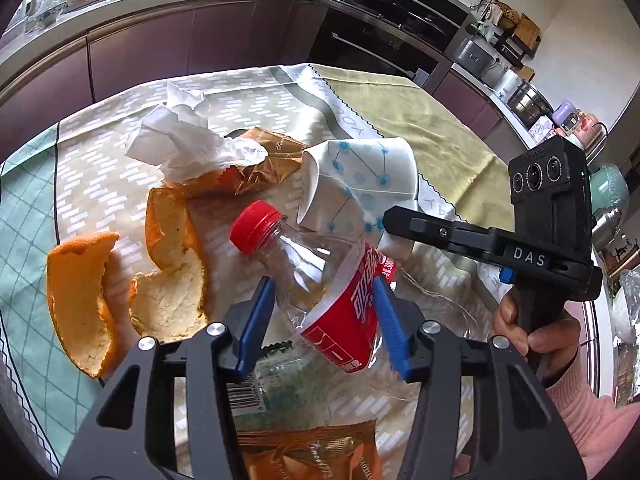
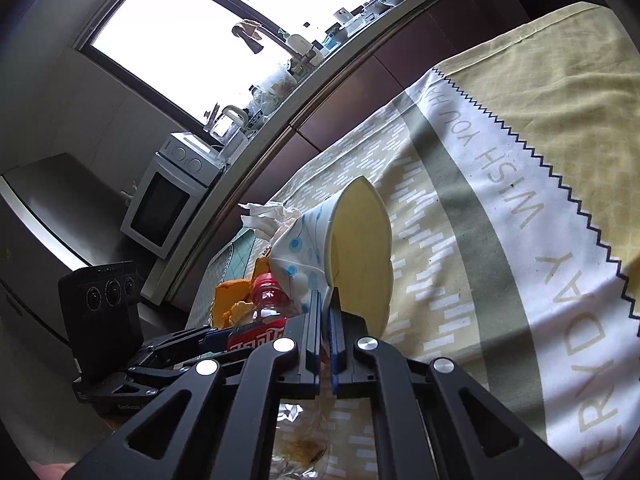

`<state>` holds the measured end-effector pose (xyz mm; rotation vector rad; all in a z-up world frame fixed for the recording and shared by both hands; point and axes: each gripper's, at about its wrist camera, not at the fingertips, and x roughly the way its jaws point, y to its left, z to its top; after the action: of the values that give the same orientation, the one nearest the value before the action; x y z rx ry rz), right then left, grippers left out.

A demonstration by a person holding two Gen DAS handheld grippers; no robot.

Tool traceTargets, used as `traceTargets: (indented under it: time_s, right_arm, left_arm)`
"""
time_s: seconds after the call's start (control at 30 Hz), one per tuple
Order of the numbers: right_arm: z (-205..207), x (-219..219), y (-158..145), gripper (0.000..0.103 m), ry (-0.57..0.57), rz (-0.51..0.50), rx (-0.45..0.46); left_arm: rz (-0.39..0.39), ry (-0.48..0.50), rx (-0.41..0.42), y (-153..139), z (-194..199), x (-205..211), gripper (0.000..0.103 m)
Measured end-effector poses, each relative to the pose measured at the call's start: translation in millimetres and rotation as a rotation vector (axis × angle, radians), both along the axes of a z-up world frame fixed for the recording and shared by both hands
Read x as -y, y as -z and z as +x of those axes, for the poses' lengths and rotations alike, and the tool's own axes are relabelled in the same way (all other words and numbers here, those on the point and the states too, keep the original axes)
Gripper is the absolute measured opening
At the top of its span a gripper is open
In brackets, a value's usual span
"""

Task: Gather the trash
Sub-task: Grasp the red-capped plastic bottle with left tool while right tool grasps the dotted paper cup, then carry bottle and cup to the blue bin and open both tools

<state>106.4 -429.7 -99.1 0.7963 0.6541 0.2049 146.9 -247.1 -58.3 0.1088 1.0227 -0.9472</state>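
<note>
Trash is spread over a patterned tablecloth (image 1: 420, 112). A crushed plastic bottle (image 1: 320, 276) with a red cap and red label is clamped across its middle between the blue pads of the left gripper (image 1: 324, 320), its cap pointing away toward the table's middle. A crumpled paper cup (image 2: 344, 248), white with blue dots, is pinched by its rim wall in the right gripper (image 2: 326, 308), whose jaws are closed on it almost completely; the cup is held on its side, just beyond the bottle's cap. Two pieces of orange peel (image 1: 128, 280) lie on the cloth to the left of the bottle. A crumpled white tissue (image 1: 180, 144) rests farther back, touching a brown wrapper (image 1: 264, 160). Another orange-brown wrapper (image 1: 308, 456) lies under the left gripper. A kitchen counter (image 1: 160, 4) runs behind the table.
</note>
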Motion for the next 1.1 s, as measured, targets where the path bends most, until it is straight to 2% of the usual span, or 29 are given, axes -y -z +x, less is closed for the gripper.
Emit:
traceTargets:
  time_s: [0.27,0.57,0.83,1.1]
  right_arm:
    - [-8.4,3.3,-7.2,0.003,0.021,0.023,0.045]
    - [-20.9,-5.6,-40.1,0.003,0.009,0.004,0.122]
    - [-13.5,-56.0,-84.3,0.003,-0.114,-0.049,0.201]
    - [15.4,-155.0,-105.7,0.003,-0.340,-0.091,0.224]
  left_arm:
    - [-0.020,-0.022,0.060,-11.2,-12.6,-2.4,0.047]
    - [-0.118,-0.072,0.150,-57.9,-29.0,-39.8,0.047]
    - [-0.191,-0.198,0.255,-109.0,-51.9,-134.3,0.047]
    - [-0.152,-0.406,0.350,-133.3,-85.7,-263.7,0.046]
